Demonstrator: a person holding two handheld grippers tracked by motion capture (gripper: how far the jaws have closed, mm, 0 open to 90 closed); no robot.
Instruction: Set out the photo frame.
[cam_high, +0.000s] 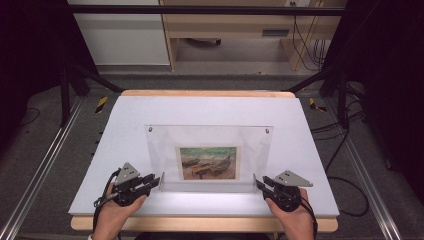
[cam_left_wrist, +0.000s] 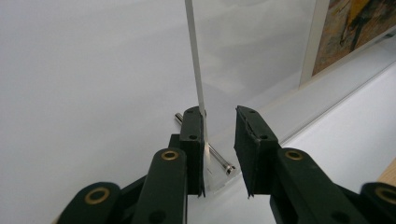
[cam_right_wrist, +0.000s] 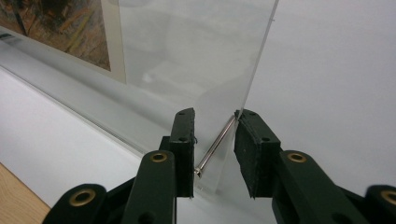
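A clear acrylic picture frame (cam_high: 210, 140) stands upright on the white table (cam_high: 210, 107), with a painted boat scene (cam_high: 209, 162) in its middle. My left gripper (cam_high: 156, 181) straddles the frame's lower left corner. In the left gripper view one jaw lies against the panel's edge (cam_left_wrist: 194, 56) and the other stands off it, so this gripper (cam_left_wrist: 219, 140) is open. A metal pin (cam_left_wrist: 217, 156) runs past the jaw tip. My right gripper (cam_high: 260, 184) straddles the lower right corner. There the pin (cam_right_wrist: 217, 144) reaches from one jaw to the other of the gripper (cam_right_wrist: 215, 140).
The table's wooden front edge (cam_high: 200, 224) runs just below both hands. Black frame bars (cam_high: 65, 95) and cables (cam_high: 345, 150) flank the table on the floor. A wooden desk (cam_high: 225, 30) stands beyond the far edge.
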